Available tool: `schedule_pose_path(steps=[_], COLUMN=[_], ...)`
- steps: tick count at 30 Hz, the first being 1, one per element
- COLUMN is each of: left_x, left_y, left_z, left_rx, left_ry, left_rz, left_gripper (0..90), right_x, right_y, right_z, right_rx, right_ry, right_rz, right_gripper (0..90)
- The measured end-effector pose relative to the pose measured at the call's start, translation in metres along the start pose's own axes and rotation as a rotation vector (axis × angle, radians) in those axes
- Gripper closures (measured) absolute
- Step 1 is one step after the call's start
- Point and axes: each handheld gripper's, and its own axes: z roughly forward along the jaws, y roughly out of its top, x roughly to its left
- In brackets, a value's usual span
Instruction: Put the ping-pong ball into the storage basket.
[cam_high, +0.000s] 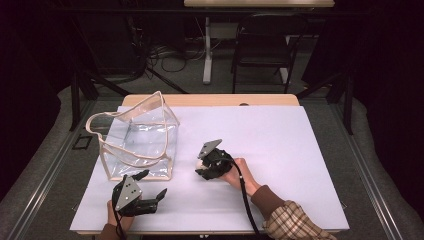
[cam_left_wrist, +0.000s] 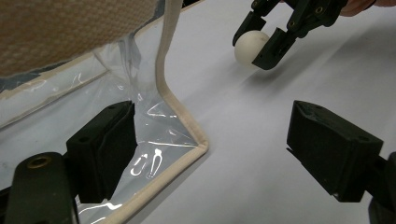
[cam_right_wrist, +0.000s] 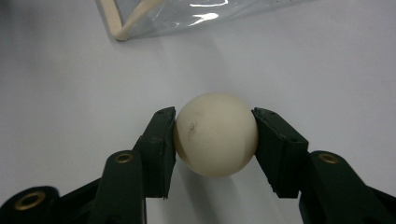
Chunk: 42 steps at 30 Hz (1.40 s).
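Note:
A cream ball (cam_right_wrist: 215, 134) sits squeezed between the two black jaws of my right gripper (cam_right_wrist: 215, 140), just over the white table sheet (cam_right_wrist: 65, 84). From above, that right gripper (cam_high: 202, 165) and the ball (cam_high: 199, 163) are near the table's middle. A clear plastic bag (cam_high: 137, 137) with beige trim stands upright at the left. My left gripper (cam_high: 154, 183) is open just in front of the bag. In the left gripper view, the bag's bottom corner (cam_left_wrist: 198, 142) lies between the wide-apart jaws of the left gripper (cam_left_wrist: 212, 116). The ball (cam_left_wrist: 247, 44) shows farther off.
The white sheet (cam_high: 280, 140) covers most of the wooden table, with open room to the right and behind the ball. Beyond the far edge stand a dark chair (cam_high: 265, 45) and a table leg (cam_high: 207, 50), with cables on the floor.

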Motion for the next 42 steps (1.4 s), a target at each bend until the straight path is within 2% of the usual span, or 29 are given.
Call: schedule_pose_path(steps=[42], left_x=[0.000], left_y=[0.000], left_z=[0.000], left_rx=[-0.001], left_ry=[0.002], left_rz=[-0.003], left_gripper=[16.1], right_x=[-0.006], right_y=[0.021], right_z=[-0.048], right_rx=[-0.059], right_ry=[-0.048], right_rz=[-0.032], right_gripper=[50.8])
